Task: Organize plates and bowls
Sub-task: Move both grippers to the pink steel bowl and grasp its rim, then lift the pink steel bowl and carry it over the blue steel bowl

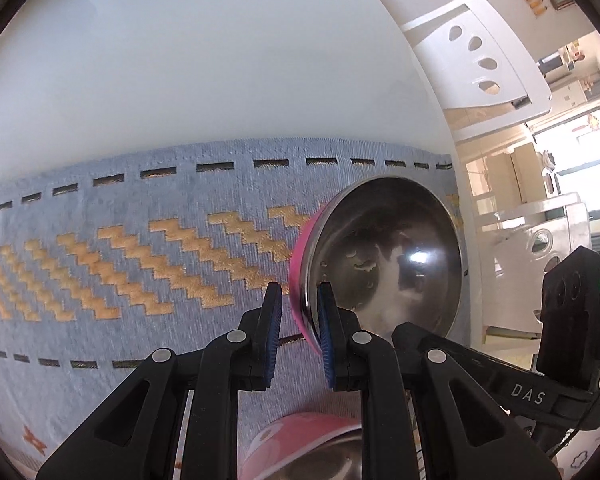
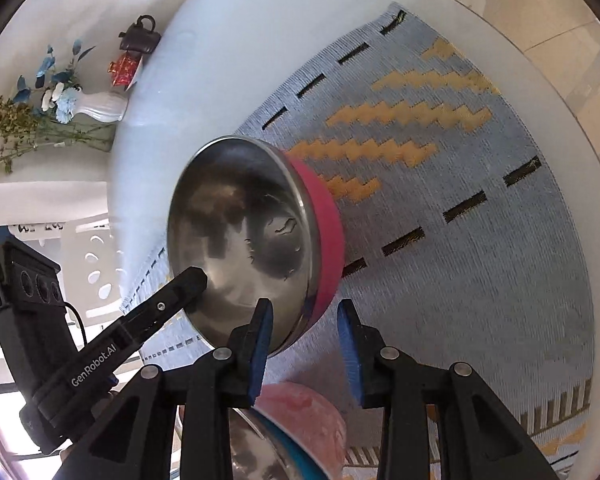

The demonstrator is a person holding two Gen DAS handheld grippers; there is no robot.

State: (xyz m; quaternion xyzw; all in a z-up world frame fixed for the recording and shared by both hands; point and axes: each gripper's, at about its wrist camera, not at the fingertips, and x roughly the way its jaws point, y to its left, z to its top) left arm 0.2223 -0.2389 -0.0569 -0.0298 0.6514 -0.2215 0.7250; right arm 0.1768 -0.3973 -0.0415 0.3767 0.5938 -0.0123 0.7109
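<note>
A steel bowl with a pink outer wall [image 1: 380, 248] hangs tilted on edge above a blue mat with orange zigzags [image 1: 140, 300]. My left gripper [image 1: 299, 288] is shut on its rim, one pad inside and one outside. In the right wrist view the same bowl [image 2: 240, 232] faces left. My right gripper [image 2: 304, 304] stands open around the lower rim, its right pad clear of the pink wall. A left finger [image 2: 188, 280] shows inside the bowl. A second pink bowl [image 2: 304, 412] sits below, partly hidden by the fingers.
The mat [image 2: 480, 280] lies on a white round table [image 1: 180, 80]. A white chair [image 1: 476, 60] stands past the table's edge. A white vase of flowers [image 2: 96, 106], a dark teapot [image 2: 140, 36] and a red packet [image 2: 124, 68] sit at the far side.
</note>
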